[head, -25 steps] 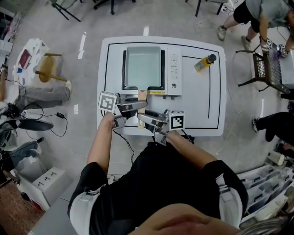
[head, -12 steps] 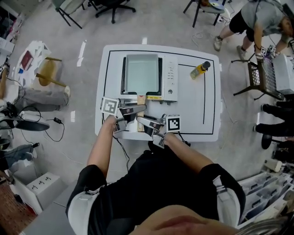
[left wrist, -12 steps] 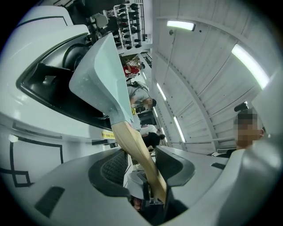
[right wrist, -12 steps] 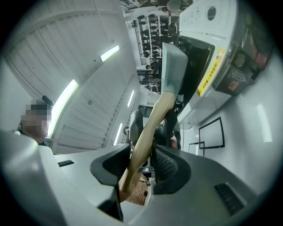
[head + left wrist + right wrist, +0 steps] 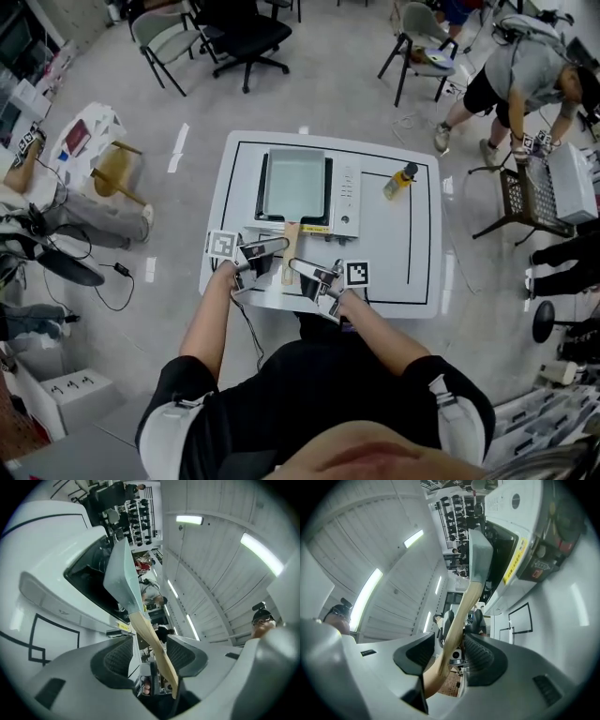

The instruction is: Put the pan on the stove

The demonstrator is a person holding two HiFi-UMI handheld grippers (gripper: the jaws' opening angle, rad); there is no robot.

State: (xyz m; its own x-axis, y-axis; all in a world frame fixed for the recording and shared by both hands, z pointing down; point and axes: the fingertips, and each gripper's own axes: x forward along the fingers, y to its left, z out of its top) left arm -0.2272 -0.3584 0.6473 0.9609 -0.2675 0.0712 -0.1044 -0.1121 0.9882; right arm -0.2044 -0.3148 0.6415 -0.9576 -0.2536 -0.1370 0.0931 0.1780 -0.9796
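At the white table [image 5: 398, 253] in a busy workroom, a person leans over a tabletop stove [image 5: 346, 195]. The pale, rectangular pan [image 5: 294, 183] sits flat on the stove's dark cooking surface. Its wooden handle [image 5: 290, 242] points back toward the person, out over the stove's front edge.

By the look of it, the placing itself is done and the step in hand is the release. What comes next would seem to call only for drawing both tools straight back along the handle, without nudging it sideways and skewing the pan on the stove.

Both bare forearms reach forward from the body and converge at the table's near edge, elbows out. The two tools lie nearly level and turned inward, so that their tips meet at the handle from either side.

The left gripper [image 5: 272, 258] has its jaws opening around the handle's near end. Its own view shows the wood running between the ribbed pads [image 5: 117, 656], clear of one and close by the other, not pinched. The right gripper [image 5: 302, 272] is likewise opening with the handle between its jaws, a clear gap on one side.

A small yellow bottle [image 5: 400, 180] lies well apart, right of the stove.
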